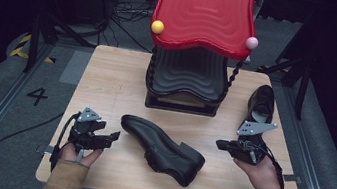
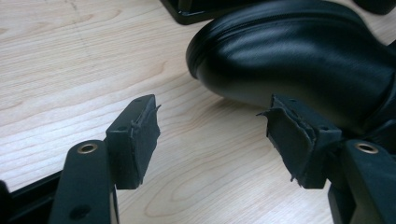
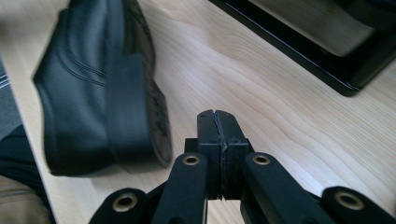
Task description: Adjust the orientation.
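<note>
A black leather shoe (image 1: pixel 161 146) lies on its side in the middle of the wooden table (image 1: pixel 108 80), toe to the left, heel to the right. My left gripper (image 1: pixel 112 137) is open just left of the toe; the left gripper view has the glossy toe (image 2: pixel 299 56) just beyond the right pad, nothing between the pads. My right gripper (image 1: pixel 219 144) is shut with nothing in it, a little to the right of the heel (image 3: pixel 135 112). A second black shoe (image 1: pixel 261 102) stands at the table's far right.
A black stand (image 1: pixel 186 82) with a red wavy top (image 1: pixel 204 11) occupies the back middle of the table. A yellow ball (image 1: pixel 157 26) and a pink ball (image 1: pixel 251 42) sit at the red top's corners. Cables run over the floor behind.
</note>
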Demonstrator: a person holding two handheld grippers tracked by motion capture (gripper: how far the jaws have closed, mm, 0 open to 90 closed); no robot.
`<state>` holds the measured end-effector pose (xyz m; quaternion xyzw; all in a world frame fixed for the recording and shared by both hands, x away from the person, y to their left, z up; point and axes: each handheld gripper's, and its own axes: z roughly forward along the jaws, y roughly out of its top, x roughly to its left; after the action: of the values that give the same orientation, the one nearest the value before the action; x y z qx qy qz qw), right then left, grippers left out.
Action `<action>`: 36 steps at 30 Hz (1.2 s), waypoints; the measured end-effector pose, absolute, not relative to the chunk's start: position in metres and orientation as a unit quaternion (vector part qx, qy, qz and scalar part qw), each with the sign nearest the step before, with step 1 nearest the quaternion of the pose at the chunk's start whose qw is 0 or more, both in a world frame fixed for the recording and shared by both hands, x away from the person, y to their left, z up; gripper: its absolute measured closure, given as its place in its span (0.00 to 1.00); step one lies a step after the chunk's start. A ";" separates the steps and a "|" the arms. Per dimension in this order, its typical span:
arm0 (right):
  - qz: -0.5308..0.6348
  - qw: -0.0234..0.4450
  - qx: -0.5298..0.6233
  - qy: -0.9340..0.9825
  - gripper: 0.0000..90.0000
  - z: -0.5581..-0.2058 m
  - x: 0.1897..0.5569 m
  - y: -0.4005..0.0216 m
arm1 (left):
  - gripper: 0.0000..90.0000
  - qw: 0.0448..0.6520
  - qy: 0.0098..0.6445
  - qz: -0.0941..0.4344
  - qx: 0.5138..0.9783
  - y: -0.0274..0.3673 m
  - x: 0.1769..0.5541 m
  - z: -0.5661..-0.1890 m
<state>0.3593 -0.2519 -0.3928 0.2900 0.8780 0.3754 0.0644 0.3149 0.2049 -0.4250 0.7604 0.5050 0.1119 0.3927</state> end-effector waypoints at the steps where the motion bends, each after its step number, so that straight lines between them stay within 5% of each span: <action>1: 0.377 0.062 0.286 0.879 0.99 -0.392 0.359 -0.249 | 0.38 0.392 0.504 0.111 0.762 0.206 0.315 -0.425; 15: 0.362 0.015 0.224 0.905 0.99 -0.397 0.341 -0.198 | 0.39 0.381 0.507 0.117 0.764 0.207 0.316 -0.427; 36: 0.360 0.051 0.233 0.902 1.00 -0.407 0.351 -0.201 | 0.39 0.391 0.515 0.101 0.756 0.210 0.318 -0.428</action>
<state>0.3506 -0.2012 -0.4073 0.2330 0.9020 0.3599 0.0512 0.3176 0.2102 -0.4282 0.7562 0.5149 0.1014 0.3908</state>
